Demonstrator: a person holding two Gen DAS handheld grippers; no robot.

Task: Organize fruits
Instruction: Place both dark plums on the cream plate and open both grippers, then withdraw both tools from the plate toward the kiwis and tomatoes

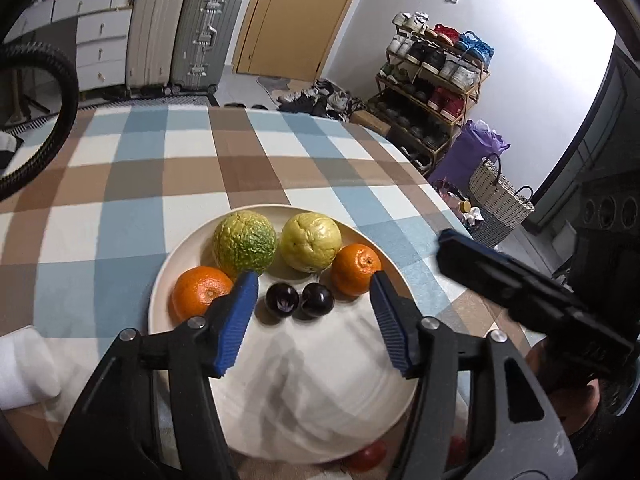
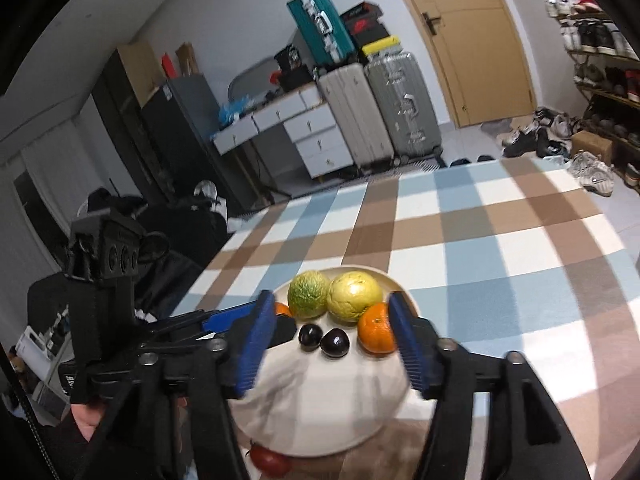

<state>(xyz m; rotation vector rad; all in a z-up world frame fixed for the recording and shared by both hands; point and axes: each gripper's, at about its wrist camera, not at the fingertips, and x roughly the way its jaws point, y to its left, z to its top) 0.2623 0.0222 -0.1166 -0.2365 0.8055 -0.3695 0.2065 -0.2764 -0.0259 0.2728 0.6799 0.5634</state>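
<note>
Your plate on the checked cloth holds six fruits.
Green citrus, yellow citrus, two oranges, two dark plums; a red fruit lies off the near rim. Your left gripper and right gripper both gape wide, holding nothing. No legible writing.

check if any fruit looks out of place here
Yes. A red fruit lies on the tablecloth just outside the near rim of the plate, while the oranges, green and yellow fruits and two dark plums all sit on it.
</note>
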